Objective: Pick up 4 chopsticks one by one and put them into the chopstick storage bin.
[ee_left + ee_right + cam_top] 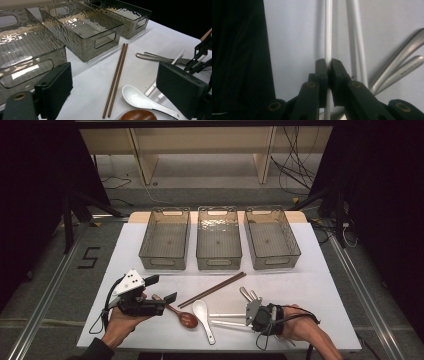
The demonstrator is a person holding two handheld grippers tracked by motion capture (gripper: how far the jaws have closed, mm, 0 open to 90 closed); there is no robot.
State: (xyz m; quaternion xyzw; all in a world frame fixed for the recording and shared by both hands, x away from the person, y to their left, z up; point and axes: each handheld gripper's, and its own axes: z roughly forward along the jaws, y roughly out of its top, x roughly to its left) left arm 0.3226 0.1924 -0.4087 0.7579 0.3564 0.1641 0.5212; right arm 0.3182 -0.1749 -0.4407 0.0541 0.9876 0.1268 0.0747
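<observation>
My right gripper point(248, 313) point(328, 65) lies low at the table's front right, shut on a white chopstick point(328, 35) point(226, 315). A second white chopstick point(357, 37) point(229, 324) lies beside it on the table. Two metal spoon handles point(246, 293) point(402, 62) rest just past them. My left gripper point(161, 288) point(117, 92) is held at the front left, open and holding nothing. Beyond its jaws lie a pair of brown chopsticks point(212, 290) point(117, 75), a white ceramic spoon point(202, 312) point(140, 98) and a brown wooden spoon point(182, 316) point(138, 115).
Three clear grey bins point(164, 262) point(219, 263) point(274, 261) stand side by side at the back of the white table point(320, 285), with nothing visible inside them. In the left gripper view the nearest bin point(30, 72) is close to the left jaw.
</observation>
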